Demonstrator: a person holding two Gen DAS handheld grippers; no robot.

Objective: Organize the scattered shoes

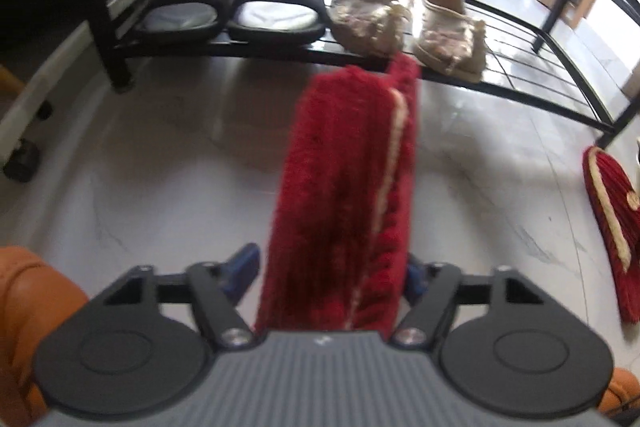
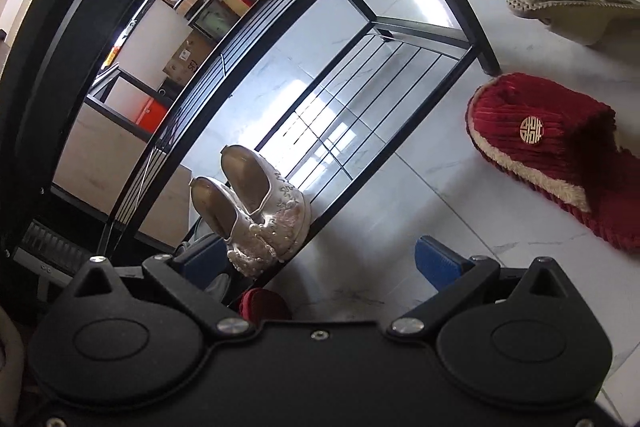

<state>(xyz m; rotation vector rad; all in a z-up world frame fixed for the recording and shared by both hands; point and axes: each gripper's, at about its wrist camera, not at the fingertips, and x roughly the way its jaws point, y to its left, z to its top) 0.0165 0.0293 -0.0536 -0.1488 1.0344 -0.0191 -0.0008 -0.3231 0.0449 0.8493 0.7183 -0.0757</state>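
Note:
A red plush slipper (image 1: 340,167) stands on its edge between the blue fingers of my left gripper (image 1: 328,271), toe toward the black shoe rack (image 1: 240,49). The jaws stand open; a thin gap shows at the left finger (image 1: 240,267). The matching red slipper (image 2: 560,155), with a gold emblem, lies on the floor right of the rack and shows at the edge (image 1: 608,227) of the left wrist view. My right gripper (image 2: 320,263) is open and holds nothing. A beige slipper (image 2: 572,15) lies sole-up further back.
On the rack's low shelf stand two black slides (image 1: 228,3) and a cream beaded pair (image 1: 400,7), the pair also visible (image 2: 256,203) from the right. An orange leather object (image 1: 24,307) is at my lower left, a castor wheel (image 1: 22,159) at the left.

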